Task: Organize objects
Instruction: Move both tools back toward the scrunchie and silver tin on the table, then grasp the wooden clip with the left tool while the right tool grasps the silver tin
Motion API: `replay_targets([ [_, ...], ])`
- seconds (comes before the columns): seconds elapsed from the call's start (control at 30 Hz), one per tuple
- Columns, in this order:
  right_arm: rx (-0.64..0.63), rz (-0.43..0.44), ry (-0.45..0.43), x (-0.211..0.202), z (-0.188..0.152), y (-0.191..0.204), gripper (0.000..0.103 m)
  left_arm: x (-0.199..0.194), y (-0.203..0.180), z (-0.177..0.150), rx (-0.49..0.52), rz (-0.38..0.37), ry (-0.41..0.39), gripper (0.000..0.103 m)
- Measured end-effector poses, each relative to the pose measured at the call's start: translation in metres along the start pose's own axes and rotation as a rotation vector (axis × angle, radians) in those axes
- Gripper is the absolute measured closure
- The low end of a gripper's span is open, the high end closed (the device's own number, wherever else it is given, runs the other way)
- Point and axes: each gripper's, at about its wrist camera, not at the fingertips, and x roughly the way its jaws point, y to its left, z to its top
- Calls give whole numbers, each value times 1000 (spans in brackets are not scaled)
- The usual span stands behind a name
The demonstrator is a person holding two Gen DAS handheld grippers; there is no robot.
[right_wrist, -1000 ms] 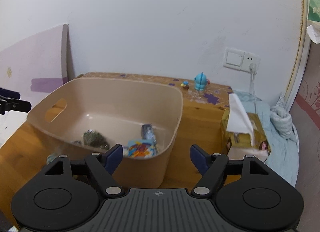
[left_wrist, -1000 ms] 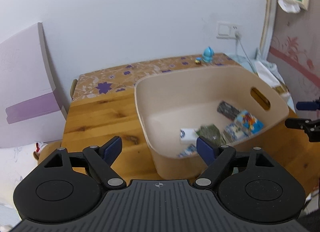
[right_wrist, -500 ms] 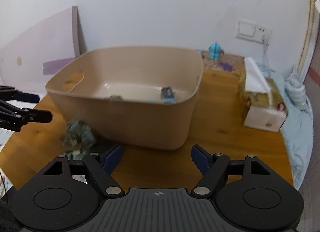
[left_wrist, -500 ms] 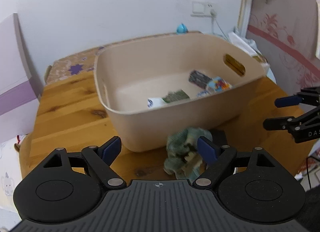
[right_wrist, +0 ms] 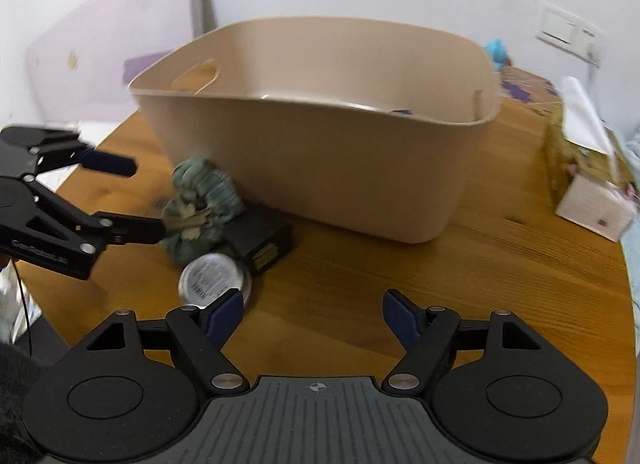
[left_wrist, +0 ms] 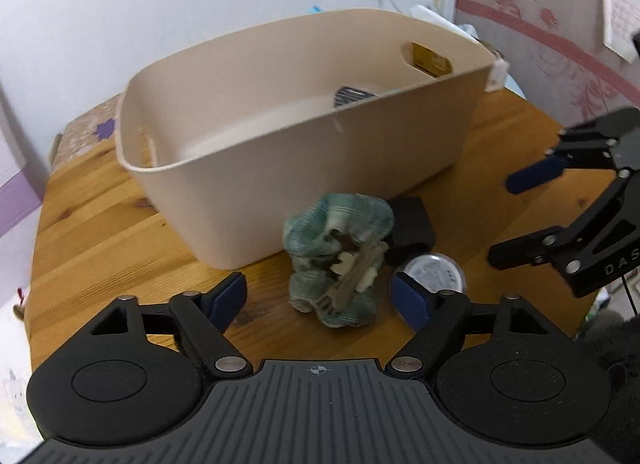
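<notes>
Left gripper (left_wrist: 318, 298) stands with jaws open, having just been closing slightly, nothing yet pressed between them; the green scrunchie with hair clip (left_wrist: 338, 260) lies on the desk (left_wrist: 100, 240) at frame centre, just ahead of and between the jaws, touching the front of the beige bin (left_wrist: 304, 131). The clip's long axis runs diagonally, lower left to upper right. Right gripper (right_wrist: 314, 314) is also open and empty, with the round tin (right_wrist: 214, 276) at its left finger and the black box (right_wrist: 262, 242) beyond. The left hand appears nearer the scrunchie. Writing is partly legible: "DAS" on the opposite gripper; the tin's barcode label is unreadable.
</notes>
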Motion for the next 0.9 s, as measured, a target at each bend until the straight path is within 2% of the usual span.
replay_targets([
  [0.27, -61, 47, 32, 14, 1, 17, 24, 12, -10, -2, 63, 11, 22, 42],
  [0.63, -115, 76, 52, 28, 1, 36, 24, 13, -21, 5, 128, 7, -5, 51],
  [0.7, -131, 81, 55, 31, 2, 40, 24, 16, -25, 6, 150, 4, 7, 54],
  [0.77, -142, 90, 59, 33, 2, 44, 25, 20, -29, 6, 170, 5, 20, 64],
  [0.87, -148, 101, 59, 36, 4, 47, 26, 27, -28, 6, 152, -1, 42, 73],
  [0.9, -147, 103, 59, 38, 4, 48, 26, 29, -26, 6, 139, -4, 49, 73],
])
